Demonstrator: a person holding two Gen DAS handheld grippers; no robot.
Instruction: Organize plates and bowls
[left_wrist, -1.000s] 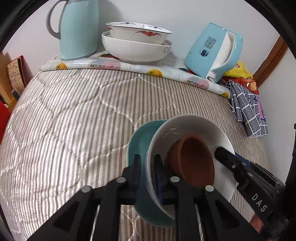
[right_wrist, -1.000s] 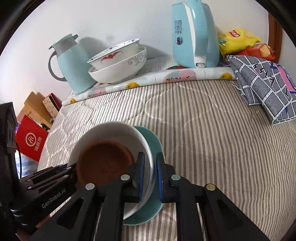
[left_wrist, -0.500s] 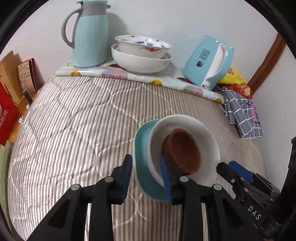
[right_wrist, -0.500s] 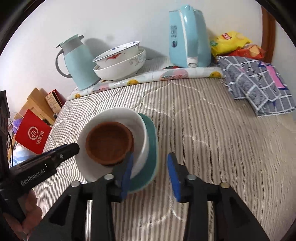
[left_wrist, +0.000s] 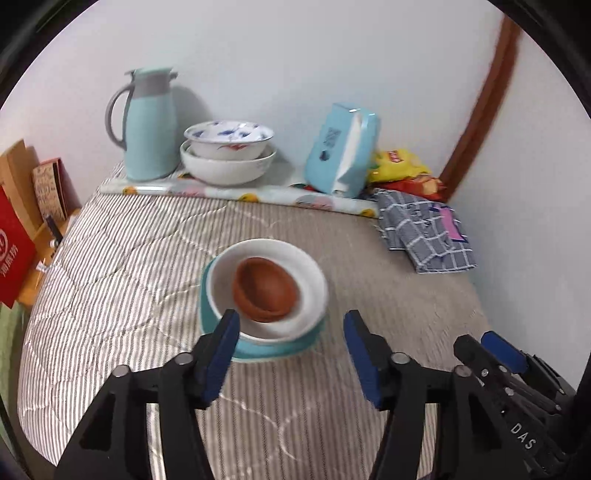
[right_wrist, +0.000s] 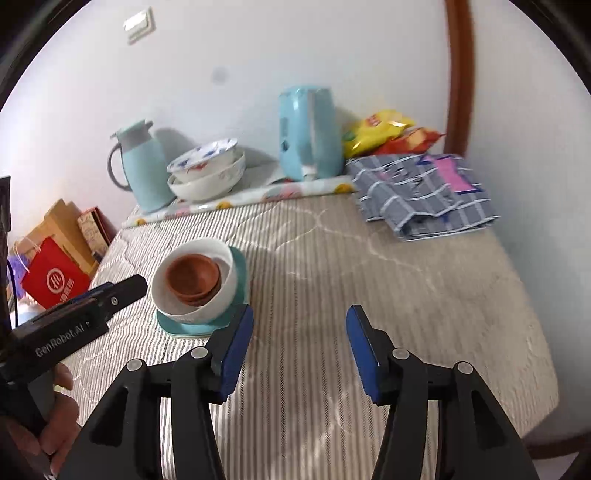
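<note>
Brown bowl (left_wrist: 265, 290) nested in white bowl (left_wrist: 310, 291) on teal plate (left_wrist: 258, 349), mid-tabletop (left_wrist: 110, 295): stack done. Left gripper (left_wrist: 290, 354), right gripper (right_wrist: 299, 349) jaws just opened wide, empty. Two bowls (left_wrist: 228, 155) at far edge already nested; little apparently left.

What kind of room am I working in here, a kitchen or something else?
Probably a home bedroom or spare room, not a kitchen: the dishes sit on a striped quilted mattress, with a thermos jug, snack bags and a folded checked cloth along the wall.
</note>
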